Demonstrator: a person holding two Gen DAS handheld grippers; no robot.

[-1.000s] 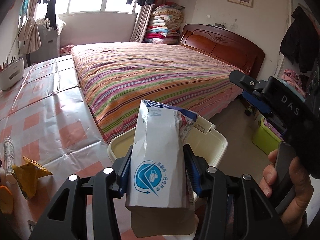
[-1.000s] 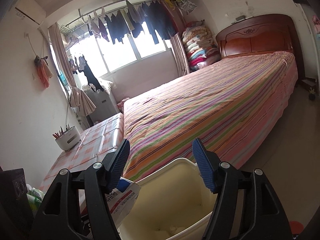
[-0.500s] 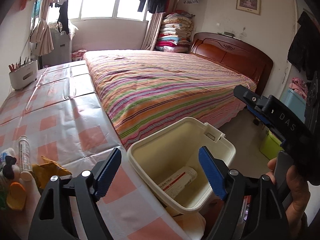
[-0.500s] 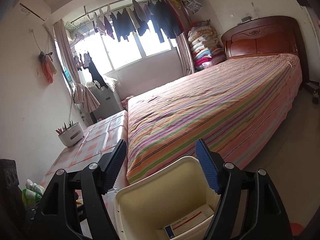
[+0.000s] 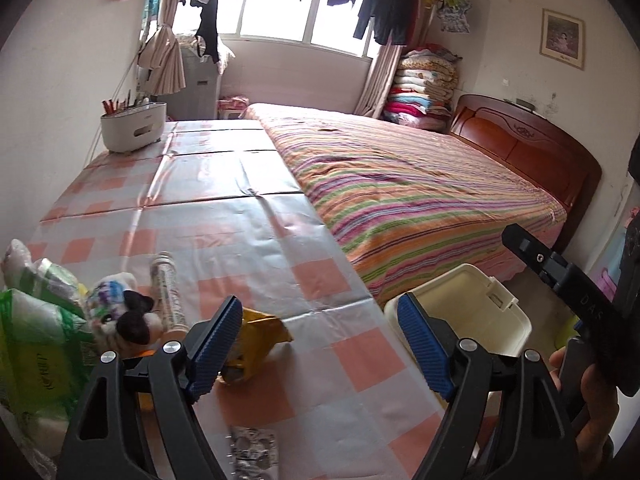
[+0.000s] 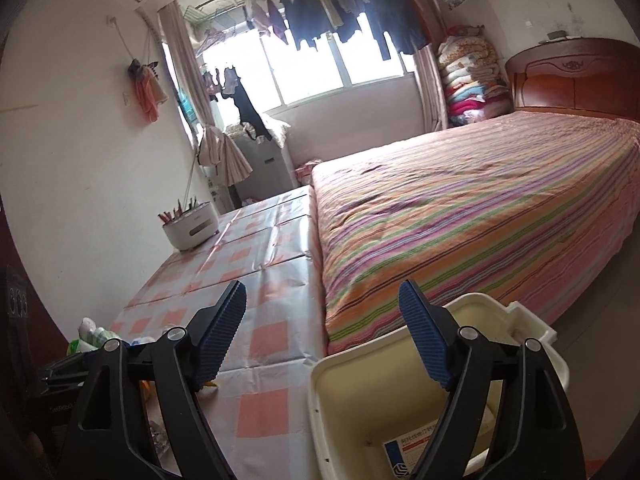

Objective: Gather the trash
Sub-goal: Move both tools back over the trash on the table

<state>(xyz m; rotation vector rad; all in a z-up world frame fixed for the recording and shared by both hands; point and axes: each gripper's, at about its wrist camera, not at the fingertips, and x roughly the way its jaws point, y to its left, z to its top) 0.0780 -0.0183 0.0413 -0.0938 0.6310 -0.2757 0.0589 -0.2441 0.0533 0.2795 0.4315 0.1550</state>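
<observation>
My left gripper (image 5: 320, 344) is open and empty above the checkered table (image 5: 224, 216). Below it lie a crumpled yellow wrapper (image 5: 260, 332), a clear tube (image 5: 168, 292) and a foil blister pack (image 5: 252, 452). The cream trash bin (image 5: 488, 312) stands beside the table's right edge. My right gripper (image 6: 322, 340) is open and empty over the bin (image 6: 360, 400). A white box with blue print (image 6: 412, 456) lies inside the bin. The right gripper also shows at the right of the left wrist view (image 5: 560, 272).
A green tissue pack (image 5: 32, 356), a small plush toy (image 5: 120, 312) and plastic bags sit at the table's left. A white holder with pens (image 5: 132, 124) stands at the far end. A striped bed (image 5: 420, 184) runs along the right.
My left gripper opened and dropped the white box into the bin, then swung left over the table. My right gripper stayed open over the bin and turned slightly left.
</observation>
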